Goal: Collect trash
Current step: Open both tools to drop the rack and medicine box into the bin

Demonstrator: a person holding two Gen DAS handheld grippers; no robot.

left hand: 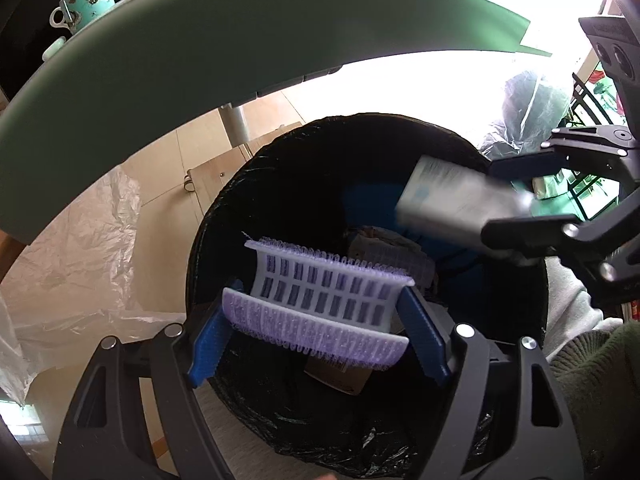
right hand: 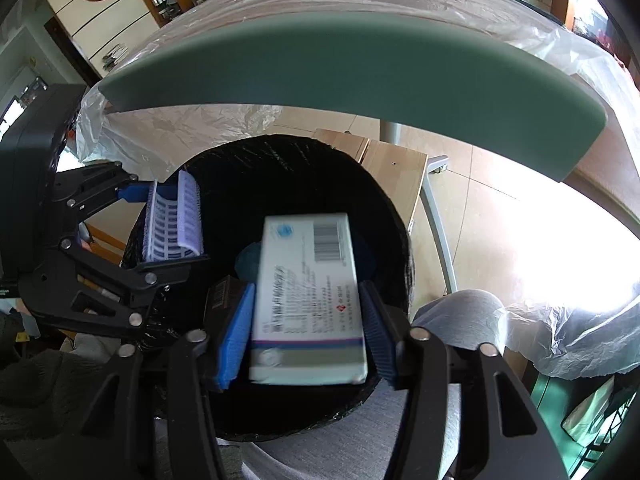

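Both hand-held grippers hold trash over the bin.
Left hand-held gripper [left hand: 318, 334] clamps a purple-white hair roller [left hand: 320, 304] above the black-lined bin [left hand: 224, 216]; right hand-held gripper [right hand: 306, 332] grips a white medicine box [right hand: 308, 300] over the bin's mouth.

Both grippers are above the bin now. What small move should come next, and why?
Probably open the right gripper so the box drops. The box is held directly over the bin opening, with trash already inside below it. The left gripper holds the hair roller over the bin too, so it can release next.
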